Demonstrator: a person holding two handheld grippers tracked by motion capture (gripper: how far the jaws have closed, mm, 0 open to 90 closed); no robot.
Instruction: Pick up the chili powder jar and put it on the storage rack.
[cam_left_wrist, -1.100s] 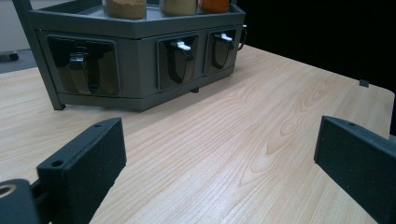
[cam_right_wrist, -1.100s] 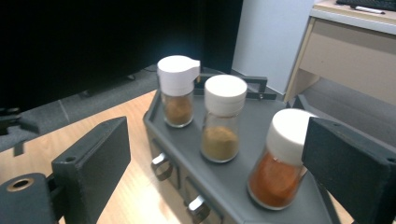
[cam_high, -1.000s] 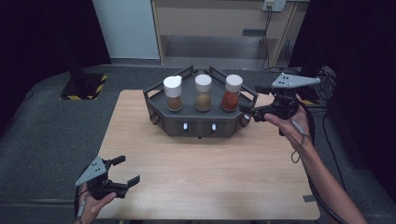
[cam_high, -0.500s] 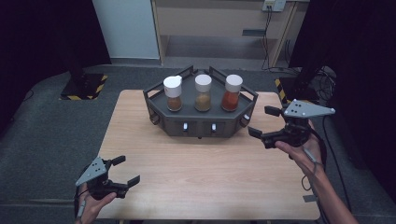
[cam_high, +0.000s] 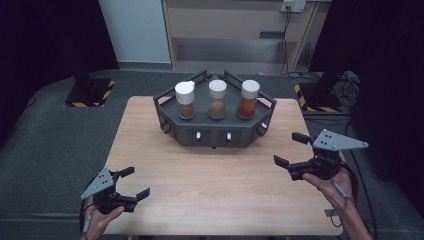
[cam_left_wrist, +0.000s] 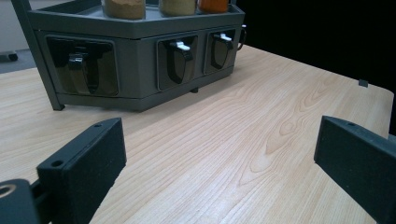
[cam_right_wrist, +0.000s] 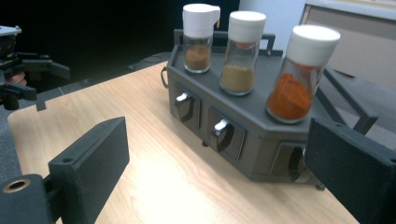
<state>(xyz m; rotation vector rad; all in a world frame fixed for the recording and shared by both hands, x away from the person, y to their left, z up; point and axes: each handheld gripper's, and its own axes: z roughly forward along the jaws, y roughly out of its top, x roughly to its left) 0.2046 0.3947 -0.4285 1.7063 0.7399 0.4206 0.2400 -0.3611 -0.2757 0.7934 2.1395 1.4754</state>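
We take this for a lab or test room set up for recording, not a home. A lone light-wood desk stands on grey carpet, with dark curtains hung on both sides. Yellow-and-black hazard tape marks the stand bases on the floor. Behind the desk we see a plain wooden cabinet with a wall socket and cables trailing down from it.
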